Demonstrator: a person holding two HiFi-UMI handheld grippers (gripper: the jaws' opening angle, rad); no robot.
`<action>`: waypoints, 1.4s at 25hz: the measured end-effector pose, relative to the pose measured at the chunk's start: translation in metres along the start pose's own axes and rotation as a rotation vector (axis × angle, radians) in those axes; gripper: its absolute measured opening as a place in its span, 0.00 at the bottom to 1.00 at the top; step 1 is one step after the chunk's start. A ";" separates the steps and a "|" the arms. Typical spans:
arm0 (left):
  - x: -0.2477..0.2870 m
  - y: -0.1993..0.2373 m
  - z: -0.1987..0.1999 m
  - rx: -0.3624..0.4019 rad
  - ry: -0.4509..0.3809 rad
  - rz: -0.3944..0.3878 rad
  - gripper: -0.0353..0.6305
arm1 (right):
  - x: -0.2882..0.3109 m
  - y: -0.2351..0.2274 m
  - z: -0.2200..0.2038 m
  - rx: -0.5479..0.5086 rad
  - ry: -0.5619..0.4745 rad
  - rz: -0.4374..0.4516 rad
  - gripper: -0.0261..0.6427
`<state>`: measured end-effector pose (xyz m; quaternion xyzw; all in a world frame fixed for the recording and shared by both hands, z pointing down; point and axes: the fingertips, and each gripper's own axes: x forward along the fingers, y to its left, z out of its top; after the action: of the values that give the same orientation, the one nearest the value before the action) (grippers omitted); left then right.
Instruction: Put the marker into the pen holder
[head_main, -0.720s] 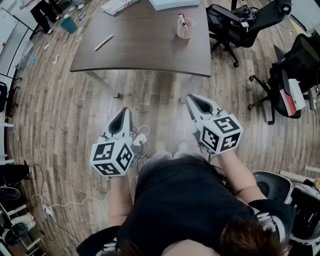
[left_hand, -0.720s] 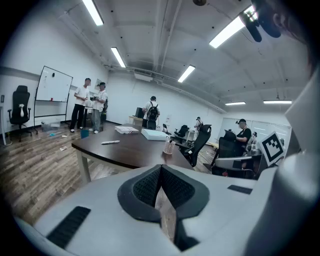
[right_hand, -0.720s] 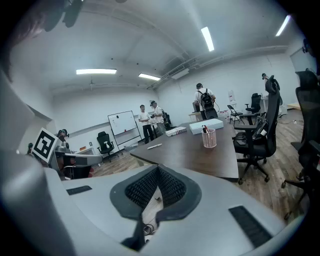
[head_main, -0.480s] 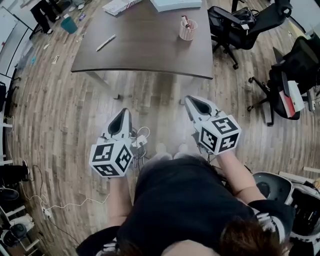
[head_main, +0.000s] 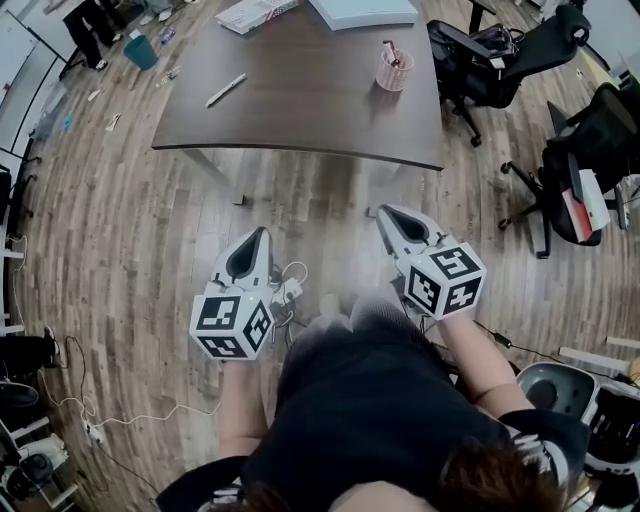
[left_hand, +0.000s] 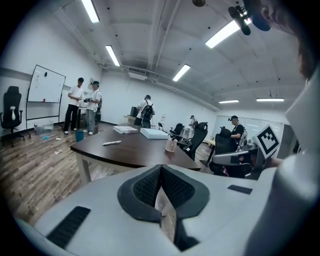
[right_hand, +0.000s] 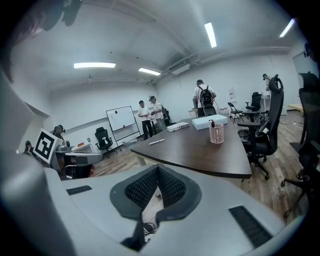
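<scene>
A white marker (head_main: 226, 90) lies on the left part of the dark brown table (head_main: 300, 100); it also shows in the left gripper view (left_hand: 112, 143) and the right gripper view (right_hand: 156, 142). A pink mesh pen holder (head_main: 394, 70) stands upright near the table's right edge, with a pen in it (right_hand: 216, 133). Both grippers hang over the wooden floor, well short of the table. My left gripper (head_main: 250, 250) is shut and holds nothing. My right gripper (head_main: 397, 215) is also shut and holds nothing.
A light blue box (head_main: 362, 10) and papers (head_main: 250, 12) lie at the table's far side. Black office chairs (head_main: 500, 55) stand to the right. Cables and a plug (head_main: 285, 290) lie on the floor between the grippers. People (left_hand: 82, 105) stand at a whiteboard beyond the table.
The table sits slightly lower and further right in the head view now, and both grippers have shifted a little down in the picture. Both stay shut.
</scene>
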<state>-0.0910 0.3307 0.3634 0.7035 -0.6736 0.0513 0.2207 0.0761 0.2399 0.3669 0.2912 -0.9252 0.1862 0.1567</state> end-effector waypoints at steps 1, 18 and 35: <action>0.000 0.003 -0.002 0.004 0.003 -0.004 0.09 | 0.002 0.001 -0.001 -0.001 0.000 -0.001 0.07; 0.088 0.038 0.034 -0.020 0.010 0.071 0.09 | 0.095 -0.045 0.048 -0.016 0.027 0.134 0.07; 0.193 0.062 0.056 -0.085 0.076 0.179 0.10 | 0.174 -0.106 0.075 -0.033 0.097 0.302 0.07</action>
<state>-0.1470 0.1314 0.3998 0.6280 -0.7265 0.0689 0.2703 -0.0103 0.0425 0.3970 0.1370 -0.9528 0.2060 0.1762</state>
